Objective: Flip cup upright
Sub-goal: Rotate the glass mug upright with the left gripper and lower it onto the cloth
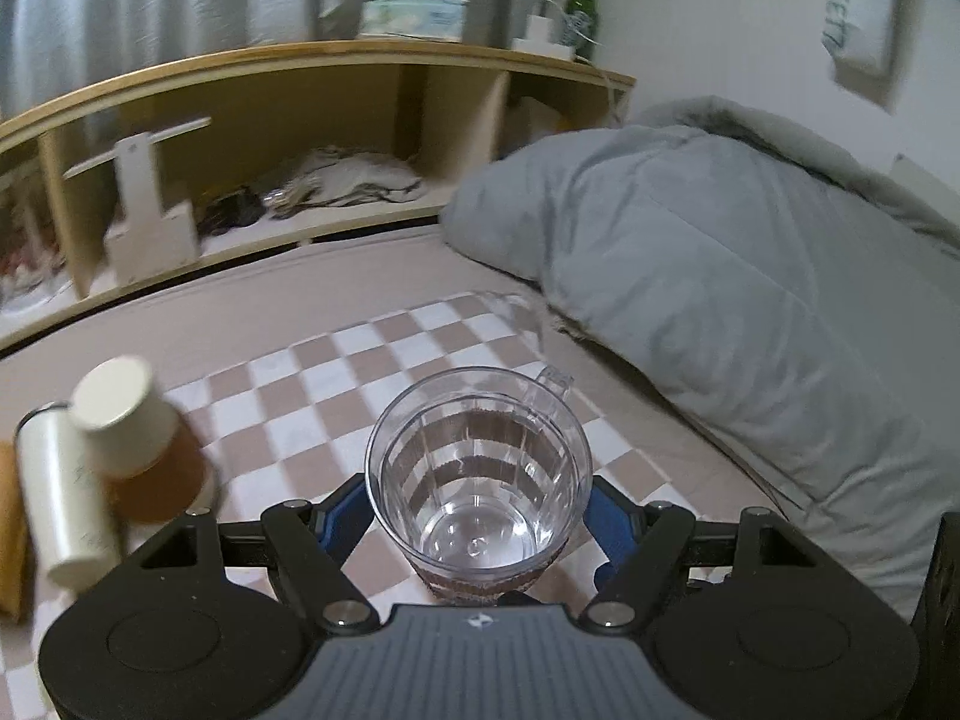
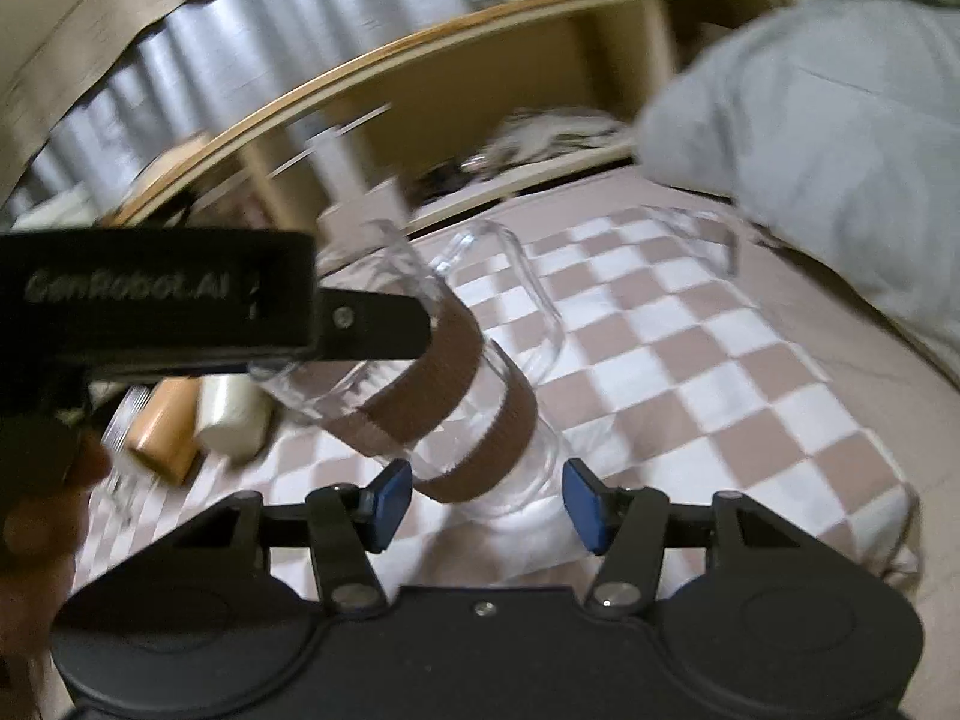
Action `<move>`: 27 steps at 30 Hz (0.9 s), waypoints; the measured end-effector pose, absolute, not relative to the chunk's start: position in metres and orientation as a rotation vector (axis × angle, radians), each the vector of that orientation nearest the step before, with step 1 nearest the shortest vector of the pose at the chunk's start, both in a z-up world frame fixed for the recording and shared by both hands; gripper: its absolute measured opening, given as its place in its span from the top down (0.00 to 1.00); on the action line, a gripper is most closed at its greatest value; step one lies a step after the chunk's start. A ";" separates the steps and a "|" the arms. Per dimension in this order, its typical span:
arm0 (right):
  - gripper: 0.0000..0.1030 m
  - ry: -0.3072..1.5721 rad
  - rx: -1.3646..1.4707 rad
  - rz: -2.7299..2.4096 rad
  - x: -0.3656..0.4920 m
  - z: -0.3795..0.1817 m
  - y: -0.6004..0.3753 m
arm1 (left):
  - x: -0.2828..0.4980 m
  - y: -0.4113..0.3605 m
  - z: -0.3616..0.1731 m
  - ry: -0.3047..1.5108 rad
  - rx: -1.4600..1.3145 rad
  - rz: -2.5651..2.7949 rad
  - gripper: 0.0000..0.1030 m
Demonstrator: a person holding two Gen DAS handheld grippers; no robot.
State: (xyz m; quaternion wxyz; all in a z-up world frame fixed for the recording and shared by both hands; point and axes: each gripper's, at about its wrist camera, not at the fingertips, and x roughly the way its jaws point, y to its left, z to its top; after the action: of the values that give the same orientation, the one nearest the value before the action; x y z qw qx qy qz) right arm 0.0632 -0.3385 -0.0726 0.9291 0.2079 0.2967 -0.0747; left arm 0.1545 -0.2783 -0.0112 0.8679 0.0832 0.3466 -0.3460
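Note:
A clear glass mug [image 1: 478, 468] with a handle and two brown bands is held between the blue pads of my left gripper [image 1: 478, 510], which is shut on it. In the left wrist view I look into its open mouth. In the right wrist view the mug [image 2: 444, 396] hangs tilted over the checkered cloth [image 2: 690, 360], with the left gripper's black body [image 2: 156, 294] gripping its upper part. My right gripper [image 2: 483, 504] is open, its blue pads either side of the mug's base without touching it.
A white cylinder [image 1: 63, 492], a white-capped brown bottle [image 1: 138, 438] and an orange object lie at the left on the cloth. A grey duvet [image 1: 750, 276] is heaped at the right. A wooden shelf [image 1: 300, 120] runs along the back.

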 end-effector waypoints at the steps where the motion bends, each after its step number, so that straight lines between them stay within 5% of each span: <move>1: 0.45 0.602 0.438 -0.172 0.064 -0.074 -0.346 | 0.155 -0.287 -0.012 0.729 0.182 -0.728 0.27; 18: 0.44 0.623 0.563 -0.310 0.054 -0.092 -0.382 | 0.142 -0.342 -0.016 0.707 0.314 -0.784 0.25; 27: 0.33 0.607 0.486 -0.310 0.047 -0.082 -0.371 | 0.139 -0.308 -0.004 0.684 0.222 -0.769 0.12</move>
State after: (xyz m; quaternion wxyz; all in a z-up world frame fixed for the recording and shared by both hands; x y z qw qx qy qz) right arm 0.0474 -0.3712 -0.0815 0.9136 0.2361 0.2949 -0.1506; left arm 0.1390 -0.3082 -0.0036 0.8646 0.1062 0.3264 -0.3670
